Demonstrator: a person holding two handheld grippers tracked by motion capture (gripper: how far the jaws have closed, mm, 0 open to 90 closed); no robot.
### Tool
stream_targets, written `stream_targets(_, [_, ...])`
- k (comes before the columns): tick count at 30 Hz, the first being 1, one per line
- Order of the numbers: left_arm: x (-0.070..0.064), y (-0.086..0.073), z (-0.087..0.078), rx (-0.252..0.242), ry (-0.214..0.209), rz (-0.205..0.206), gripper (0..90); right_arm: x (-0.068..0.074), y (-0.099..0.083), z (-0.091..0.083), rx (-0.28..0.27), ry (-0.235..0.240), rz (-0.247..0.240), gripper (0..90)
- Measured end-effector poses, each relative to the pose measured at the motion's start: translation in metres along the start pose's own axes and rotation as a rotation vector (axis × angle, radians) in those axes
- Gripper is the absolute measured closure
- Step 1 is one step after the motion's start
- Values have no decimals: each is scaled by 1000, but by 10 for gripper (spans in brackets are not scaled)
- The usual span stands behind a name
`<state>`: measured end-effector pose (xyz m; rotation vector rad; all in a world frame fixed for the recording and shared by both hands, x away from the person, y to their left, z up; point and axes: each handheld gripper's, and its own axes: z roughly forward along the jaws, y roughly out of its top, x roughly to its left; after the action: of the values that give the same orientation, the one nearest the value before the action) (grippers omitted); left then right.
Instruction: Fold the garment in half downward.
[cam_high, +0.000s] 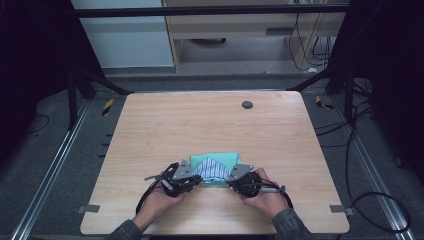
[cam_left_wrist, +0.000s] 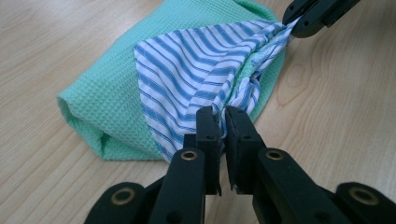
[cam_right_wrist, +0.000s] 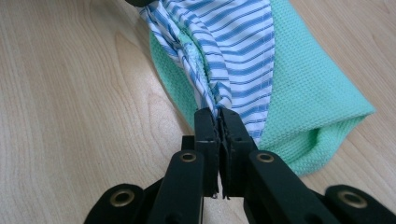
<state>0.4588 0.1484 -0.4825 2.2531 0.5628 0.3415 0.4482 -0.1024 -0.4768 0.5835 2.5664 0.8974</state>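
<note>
We are partway through folding the cloths.
Our left gripper (cam_left_wrist: 223, 114) and right gripper (cam_right_wrist: 218, 114) are clamping the striped cloth (cam_left_wrist: 196, 70) atop the green cloth (cam_left_wrist: 107, 88), near the table's (cam_high: 200, 120) front edge; flattening remains.

Table (cam_high: 165, 125) evenly lit, surroundings dark; gripper views sharp, soft shadows

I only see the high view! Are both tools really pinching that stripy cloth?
Observer: Yes, the left tool is shut on a bunched end of the striped cloth.
Operator: And the other one?
Observer: The right tool is shut on the opposite end, with the cloth's edge stretched between them.
Operator: What's the green thing?
Observer: A green waffle-weave cloth, folded, lying on the table under the striped one.
</note>
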Motion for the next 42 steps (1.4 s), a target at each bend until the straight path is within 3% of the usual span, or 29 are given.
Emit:
stream_targets(20, [-9, -4, -6, -23, -20, -20, 846, 6, 0, -11, -6, -10, -19, 870])
stream_targets(42, [-19, -13, 0, 33, -41, 12, 846, 19, -10, -7, 42, 29, -65, 871])
